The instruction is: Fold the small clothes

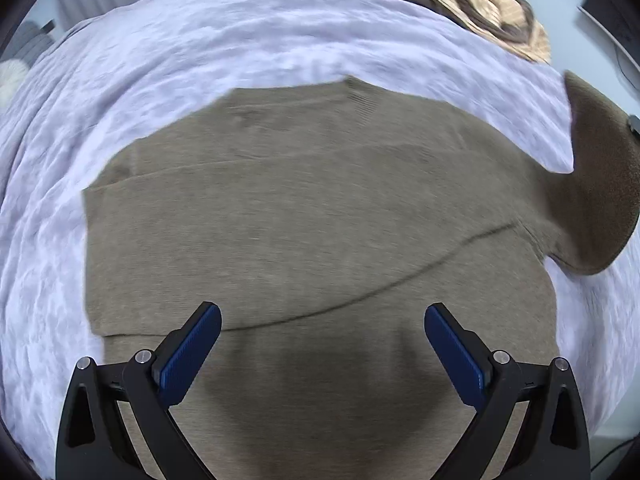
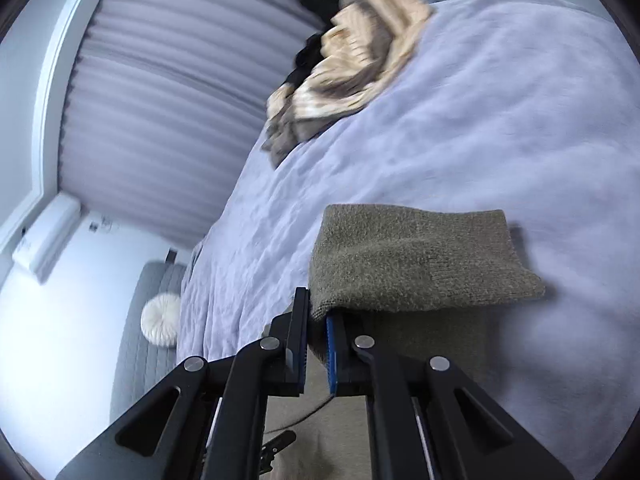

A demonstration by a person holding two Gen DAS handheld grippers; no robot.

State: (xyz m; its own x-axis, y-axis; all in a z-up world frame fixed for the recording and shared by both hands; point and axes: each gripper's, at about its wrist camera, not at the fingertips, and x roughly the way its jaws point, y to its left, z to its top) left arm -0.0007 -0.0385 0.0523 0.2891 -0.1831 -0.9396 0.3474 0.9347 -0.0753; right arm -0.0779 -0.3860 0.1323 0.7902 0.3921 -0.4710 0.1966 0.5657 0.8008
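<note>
An olive-brown knit sweater (image 1: pixel 312 208) lies spread flat on a pale lilac bedspread (image 1: pixel 240 40), its left sleeve folded in over the body. My left gripper (image 1: pixel 322 316) hovers open over the sweater's lower part, holding nothing. The sweater's right sleeve (image 1: pixel 600 184) is lifted at the right edge. In the right wrist view, my right gripper (image 2: pixel 318 316) is shut on that sleeve (image 2: pixel 416 264), whose ribbed cuff end drapes over the fingers above the bedspread (image 2: pixel 480 120).
A pile of beige striped and brown clothes (image 1: pixel 492 12) lies at the far side of the bed, also in the right wrist view (image 2: pixel 352 60). A pleated curtain (image 2: pixel 168 100), a grey quilted seat and a round white cushion (image 2: pixel 162 320) stand left of the bed.
</note>
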